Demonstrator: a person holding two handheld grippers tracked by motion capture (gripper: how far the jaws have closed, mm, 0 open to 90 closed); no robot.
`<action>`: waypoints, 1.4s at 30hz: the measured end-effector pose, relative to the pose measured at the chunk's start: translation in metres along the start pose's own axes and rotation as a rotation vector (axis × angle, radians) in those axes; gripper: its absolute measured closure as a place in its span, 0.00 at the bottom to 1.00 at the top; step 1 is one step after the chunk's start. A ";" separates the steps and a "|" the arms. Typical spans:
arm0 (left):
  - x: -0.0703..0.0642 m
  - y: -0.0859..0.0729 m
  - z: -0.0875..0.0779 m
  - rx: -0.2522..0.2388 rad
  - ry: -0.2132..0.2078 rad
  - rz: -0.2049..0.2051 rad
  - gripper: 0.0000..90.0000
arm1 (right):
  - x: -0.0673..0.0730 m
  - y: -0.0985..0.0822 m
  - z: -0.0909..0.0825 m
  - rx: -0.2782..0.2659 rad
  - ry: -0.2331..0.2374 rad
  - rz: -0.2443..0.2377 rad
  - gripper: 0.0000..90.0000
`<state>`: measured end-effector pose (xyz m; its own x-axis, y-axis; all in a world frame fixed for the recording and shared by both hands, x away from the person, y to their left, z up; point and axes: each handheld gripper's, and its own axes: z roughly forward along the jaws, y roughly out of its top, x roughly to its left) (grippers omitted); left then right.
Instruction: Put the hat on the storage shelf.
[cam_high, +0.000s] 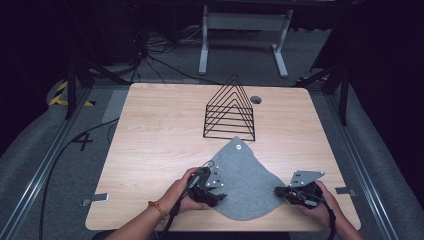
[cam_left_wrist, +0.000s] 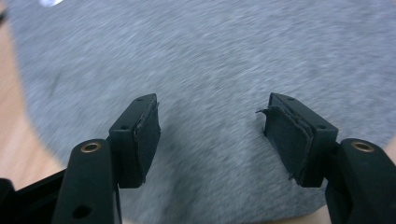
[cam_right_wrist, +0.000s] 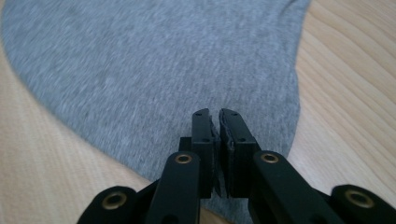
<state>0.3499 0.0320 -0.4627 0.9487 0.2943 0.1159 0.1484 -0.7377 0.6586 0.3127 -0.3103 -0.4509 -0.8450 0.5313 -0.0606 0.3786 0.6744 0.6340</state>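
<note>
A grey felt cloth (cam_high: 248, 182) with a metal snap near its far tip lies flat at the near edge of the wooden table (cam_high: 160, 130), just in front of a black wire rack (cam_high: 230, 111). The left gripper (cam_left_wrist: 212, 135) hovers over the cloth's left side with its jaws spread wide. The right gripper (cam_right_wrist: 215, 140) sits at the cloth's right edge with jaws pressed together, and whether they pinch fabric is hard to tell. This looks like the start of grasping; next, the left jaws need to close on an edge.
</note>
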 end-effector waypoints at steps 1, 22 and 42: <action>0.003 -0.003 -0.002 0.009 0.010 -0.017 0.40 | 0.004 0.003 0.001 0.009 0.008 -0.017 0.95; 0.027 -0.011 -0.025 -0.031 0.145 -0.130 0.41 | 0.055 0.069 0.035 -0.001 0.105 -0.163 0.89; -0.032 0.021 0.019 -0.026 -0.125 -0.042 0.41 | -0.068 0.100 0.071 -0.015 -0.121 -0.063 0.88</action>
<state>0.3279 -0.0045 -0.4665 0.9695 0.2449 -0.0048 0.1827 -0.7099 0.6802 0.4350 -0.2431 -0.4383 -0.8151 0.5464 -0.1925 0.3194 0.7011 0.6376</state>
